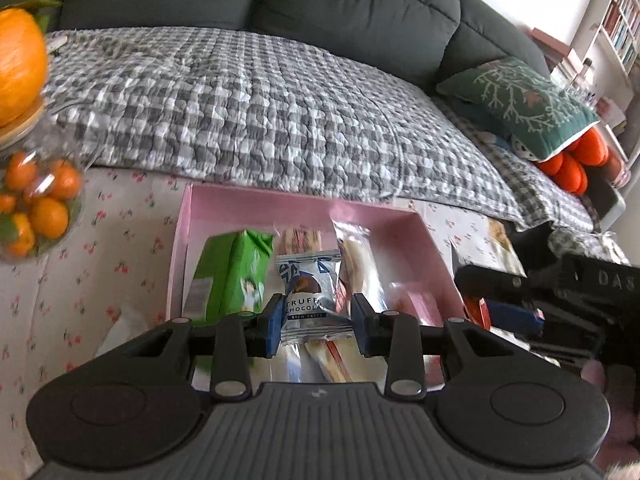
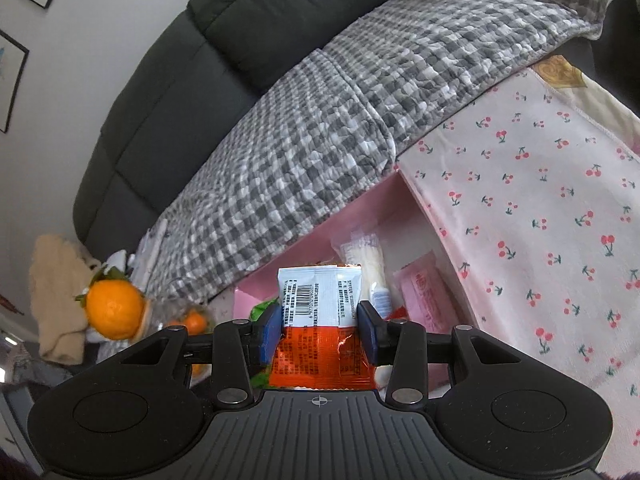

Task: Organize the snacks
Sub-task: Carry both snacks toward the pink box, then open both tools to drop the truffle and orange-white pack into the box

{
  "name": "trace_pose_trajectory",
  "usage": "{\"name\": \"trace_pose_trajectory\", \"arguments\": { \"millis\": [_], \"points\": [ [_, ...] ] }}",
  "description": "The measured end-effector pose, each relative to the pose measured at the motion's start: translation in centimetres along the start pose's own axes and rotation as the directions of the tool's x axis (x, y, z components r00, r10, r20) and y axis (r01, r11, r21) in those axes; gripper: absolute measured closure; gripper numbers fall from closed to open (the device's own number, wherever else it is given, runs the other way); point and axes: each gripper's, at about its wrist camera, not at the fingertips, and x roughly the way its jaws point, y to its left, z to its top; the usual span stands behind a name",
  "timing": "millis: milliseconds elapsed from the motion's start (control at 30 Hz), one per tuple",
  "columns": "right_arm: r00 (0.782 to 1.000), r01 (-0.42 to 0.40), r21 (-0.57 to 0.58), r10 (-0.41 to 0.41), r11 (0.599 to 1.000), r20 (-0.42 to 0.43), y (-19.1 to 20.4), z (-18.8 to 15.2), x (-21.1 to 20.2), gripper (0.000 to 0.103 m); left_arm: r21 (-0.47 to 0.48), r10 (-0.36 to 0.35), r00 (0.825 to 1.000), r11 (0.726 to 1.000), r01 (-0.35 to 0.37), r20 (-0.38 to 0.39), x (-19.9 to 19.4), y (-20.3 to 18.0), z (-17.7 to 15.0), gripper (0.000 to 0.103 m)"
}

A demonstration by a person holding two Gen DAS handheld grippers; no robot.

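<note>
Left gripper [image 1: 314, 322] clamps silver-blue truffle chocolate packet [image 1: 308, 292] above shallow pink cardboard tray [image 1: 180, 240] | right gripper [image 2: 319, 331] clamps orange-and-white foil snack packet [image 2: 320, 320] over same tray on cherry-print cloth [image 2: 540, 200]

Both wrist fisheyes sit close over the table, angled down toward the sofa [image 1: 280, 0]; both share the pink box [image 1: 181, 240] at frame centre.
</note>
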Motion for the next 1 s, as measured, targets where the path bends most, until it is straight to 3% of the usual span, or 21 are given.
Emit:
{"name": "trace_pose_trajectory", "arguments": {
  "millis": [333, 733, 800, 833, 900, 1000],
  "points": [
    [0.998, 0.060, -0.020, -0.059, 0.998, 0.034, -1.0, 0.8, 2.5, 0.063, 0.057, 0.048, 0.999, 0.997, -0.048, 0.004, 3.5, -0.1, 1.9, 0.071],
    [0.995, 0.082, -0.004, -0.082, 0.997, 0.062, -1.6, 1.1, 2.9, 0.059, 0.089, 0.082, 0.997, 0.993, -0.083, 0.010, 4.7, -0.5, 2.2, 0.070],
    [0.995, 0.072, 0.015, -0.073, 0.997, 0.063, -1.7, 1.2, 2.8, 0.052, 0.092, 0.090, 0.996, 0.992, -0.091, 0.018, 4.5, -0.5, 2.1, 0.051],
    [0.996, 0.061, 0.027, -0.063, 0.998, 0.065, -1.8, 1.2, 2.7, 0.043, 0.094, 0.092, 0.995, 0.991, -0.094, 0.025, 4.4, -0.6, 2.1, 0.048],
    [0.996, 0.045, 0.042, -0.048, 0.998, 0.071, -1.9, 1.2, 2.5, 0.035, 0.103, 0.098, 0.995, 0.990, -0.101, 0.033, 4.2, -0.7, 2.1, 0.043],
    [0.996, 0.045, 0.042, -0.048, 0.998, 0.070, -1.8, 1.3, 2.4, 0.034, 0.115, 0.115, 0.993, 0.986, -0.118, 0.037, 3.9, -0.8, 2.1, 0.032]
  ]
}}
